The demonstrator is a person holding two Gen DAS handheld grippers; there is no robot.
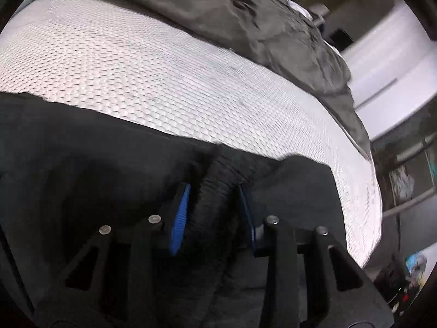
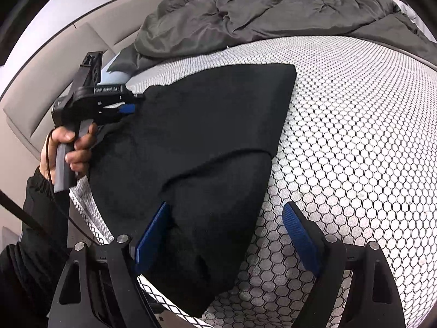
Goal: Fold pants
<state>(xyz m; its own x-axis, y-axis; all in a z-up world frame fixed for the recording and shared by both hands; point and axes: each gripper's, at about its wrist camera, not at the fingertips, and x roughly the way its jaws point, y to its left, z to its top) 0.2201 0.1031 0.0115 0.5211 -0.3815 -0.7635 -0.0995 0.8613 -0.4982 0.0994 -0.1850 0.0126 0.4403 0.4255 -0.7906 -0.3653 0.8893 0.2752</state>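
Black pants [image 2: 196, 142] lie folded on a white honeycomb-mesh mattress [image 2: 355, 142], with both grippers at the garment's edges.

The right gripper [image 2: 229, 235] stands wide apart, its blue pads [image 2: 300, 235] straddling the near corner of the pants; one pad touches the cloth, the other rests over bare mesh. The left gripper [image 2: 128, 106], marked GenRobot.AI, meets the far left edge of the pants, held by the person's left hand [image 2: 71, 150]; its jaw state cannot be read here. A fold line crosses the fabric. A crumpled grey duvet [image 2: 259, 8] lies beyond, along the mattress's far side.
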